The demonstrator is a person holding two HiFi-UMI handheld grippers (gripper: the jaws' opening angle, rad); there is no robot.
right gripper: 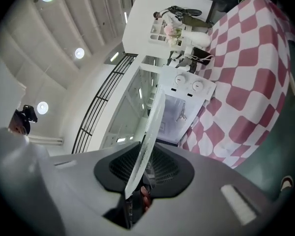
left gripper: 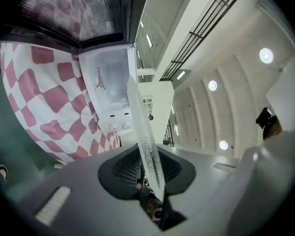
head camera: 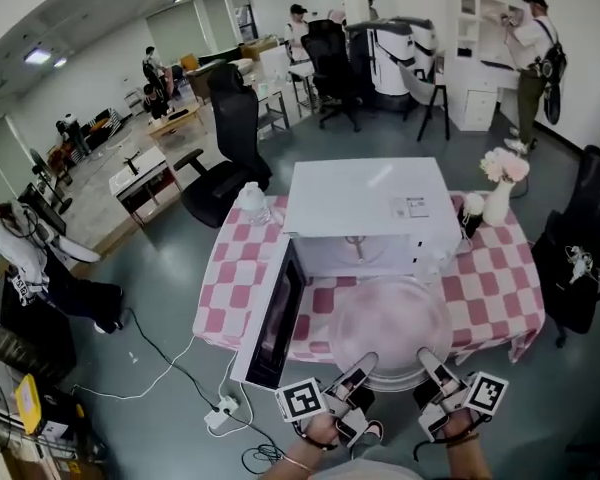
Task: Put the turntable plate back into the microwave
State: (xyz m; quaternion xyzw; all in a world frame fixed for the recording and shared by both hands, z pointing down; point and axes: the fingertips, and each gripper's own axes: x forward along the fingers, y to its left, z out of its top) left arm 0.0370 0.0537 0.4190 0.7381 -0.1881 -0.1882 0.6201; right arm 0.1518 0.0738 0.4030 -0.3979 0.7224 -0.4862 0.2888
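Note:
The round clear glass turntable plate [head camera: 390,330] hangs level in front of the white microwave [head camera: 372,213], over the near edge of the table. The microwave door [head camera: 278,320] stands swung open to the left, and the cavity [head camera: 365,253] shows its centre coupler. My left gripper [head camera: 359,368] is shut on the plate's near left rim, my right gripper [head camera: 431,362] on its near right rim. The left gripper view has the plate [left gripper: 143,141] edge-on between the jaws of the left gripper [left gripper: 150,181]. The right gripper view shows the same plate [right gripper: 147,141] inside the right gripper [right gripper: 137,175].
A pink-and-white checked cloth [head camera: 495,288] covers the table. A water bottle [head camera: 252,204] stands left of the microwave, a vase of flowers [head camera: 502,183] at the right. Black chairs [head camera: 225,158] [head camera: 580,253] flank the table. A power strip [head camera: 220,414] and cable lie on the floor.

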